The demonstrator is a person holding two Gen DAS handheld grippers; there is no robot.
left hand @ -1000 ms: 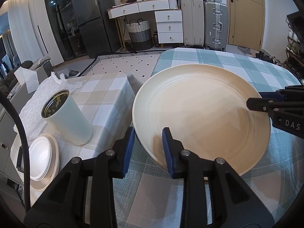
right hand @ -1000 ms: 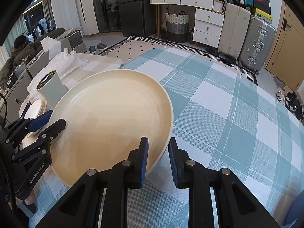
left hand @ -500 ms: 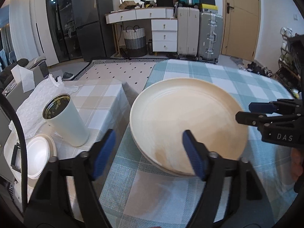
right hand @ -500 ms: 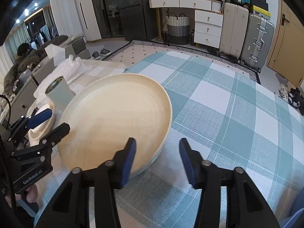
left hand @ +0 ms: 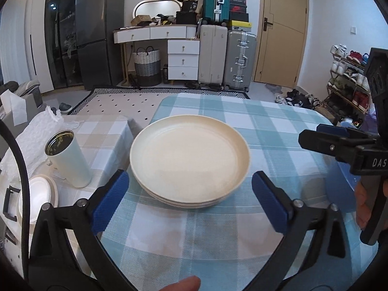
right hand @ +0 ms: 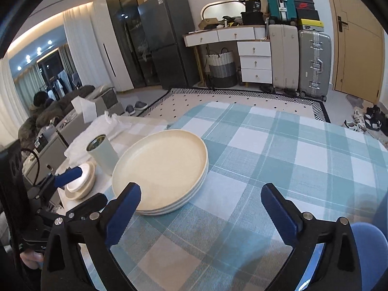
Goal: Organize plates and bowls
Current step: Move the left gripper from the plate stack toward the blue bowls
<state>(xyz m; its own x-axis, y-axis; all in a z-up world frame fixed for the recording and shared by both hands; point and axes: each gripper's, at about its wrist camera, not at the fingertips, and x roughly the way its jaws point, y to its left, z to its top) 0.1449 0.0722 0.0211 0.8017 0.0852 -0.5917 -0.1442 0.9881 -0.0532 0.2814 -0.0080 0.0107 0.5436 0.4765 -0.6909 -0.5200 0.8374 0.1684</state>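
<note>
On woven checked cloth, round smooth cream plates, stacked

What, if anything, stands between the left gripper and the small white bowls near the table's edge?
The tall white cylindrical cup stands just beyond the stack of small white bowls, not in the direct path. Nothing visible blocks the left gripper, whose jaws are opening with nothing between them.
</note>
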